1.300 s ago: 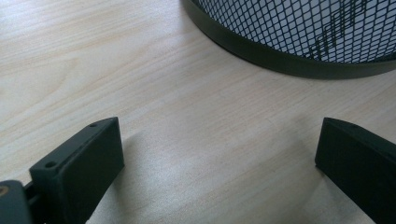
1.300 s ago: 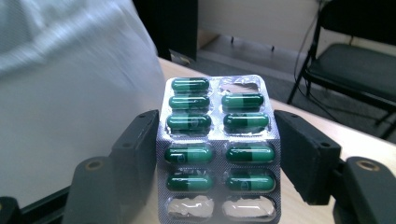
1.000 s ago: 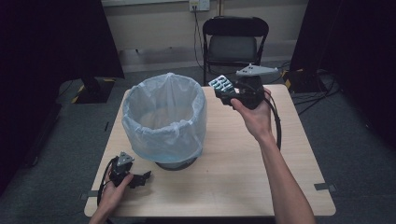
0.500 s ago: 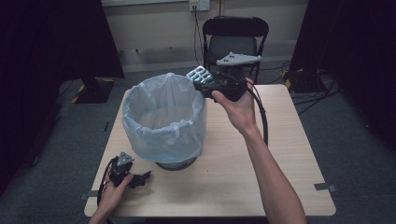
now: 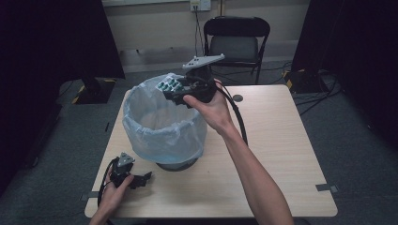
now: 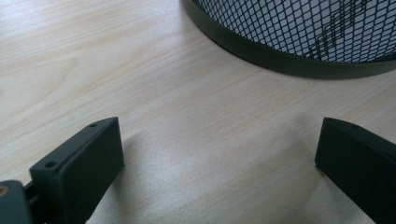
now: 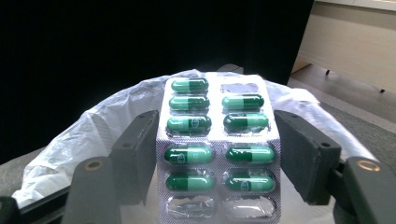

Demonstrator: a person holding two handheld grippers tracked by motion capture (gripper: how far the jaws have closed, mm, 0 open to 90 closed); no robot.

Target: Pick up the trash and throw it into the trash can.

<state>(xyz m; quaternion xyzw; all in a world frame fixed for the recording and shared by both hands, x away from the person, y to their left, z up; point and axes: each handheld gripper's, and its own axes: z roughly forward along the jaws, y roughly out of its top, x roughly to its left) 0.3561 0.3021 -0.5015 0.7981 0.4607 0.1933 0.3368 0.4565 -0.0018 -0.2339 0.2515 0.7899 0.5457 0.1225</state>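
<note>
Right gripper over far rim of bin, jaws clenched on edges of pill pack (green capsules, three blisters empty). Pack in air above white liner, not yet dropped. Left gripper rests on table near bin base, jaws spread, nothing between. Judgement: carry looks done; release into bin left, then retreat.

Your silver foil blister pack of green capsules, three pockets empty, sits over your white-lined black mesh bin.
</note>
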